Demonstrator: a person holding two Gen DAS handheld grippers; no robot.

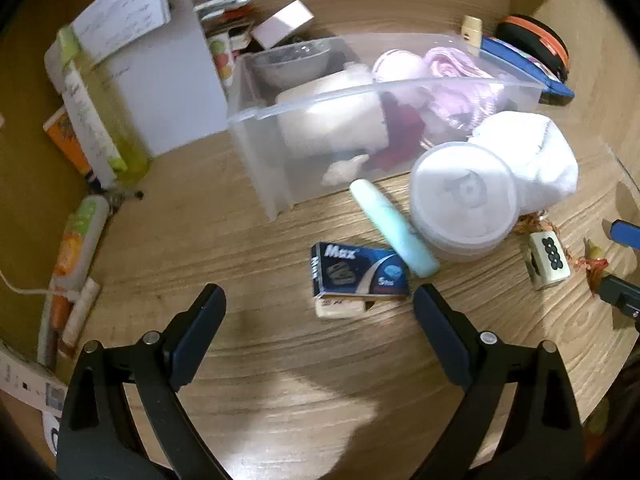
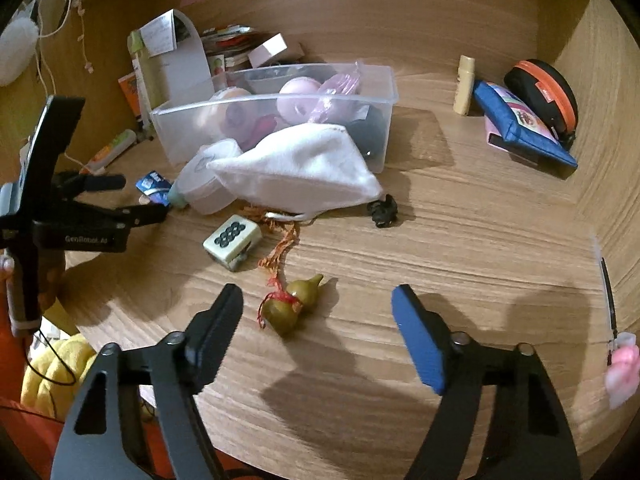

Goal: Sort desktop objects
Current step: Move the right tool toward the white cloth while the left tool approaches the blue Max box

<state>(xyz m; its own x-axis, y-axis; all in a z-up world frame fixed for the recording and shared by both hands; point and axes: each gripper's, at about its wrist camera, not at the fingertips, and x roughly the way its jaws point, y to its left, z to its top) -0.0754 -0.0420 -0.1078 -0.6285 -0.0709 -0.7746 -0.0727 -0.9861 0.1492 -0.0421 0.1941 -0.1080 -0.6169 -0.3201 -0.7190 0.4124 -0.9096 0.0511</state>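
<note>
A clear plastic bin (image 1: 256, 128) (image 2: 384, 92) holds pink and white items. In front of it lie a blue "Max" box (image 1: 356, 270) on a white eraser (image 1: 340, 307), a mint tube (image 1: 394, 230), a round white container (image 1: 464, 200) and a white cloth pouch (image 1: 536, 160) (image 2: 304, 168). A mahjong-tile charm (image 2: 232, 240) (image 1: 546, 260) and a small gourd (image 2: 294, 302) lie nearer. My left gripper (image 1: 320, 296) is open just before the blue box. My right gripper (image 2: 318, 296) is open and empty, with the gourd just beyond its left finger.
A blue pouch (image 2: 524, 128), a black-and-orange case (image 2: 548, 92) and a beige tube (image 2: 464, 84) sit at the back right. A small black clip (image 2: 382, 209) lies mid-desk. Books and papers (image 1: 120, 60) stand at the left. Wooden walls enclose the desk.
</note>
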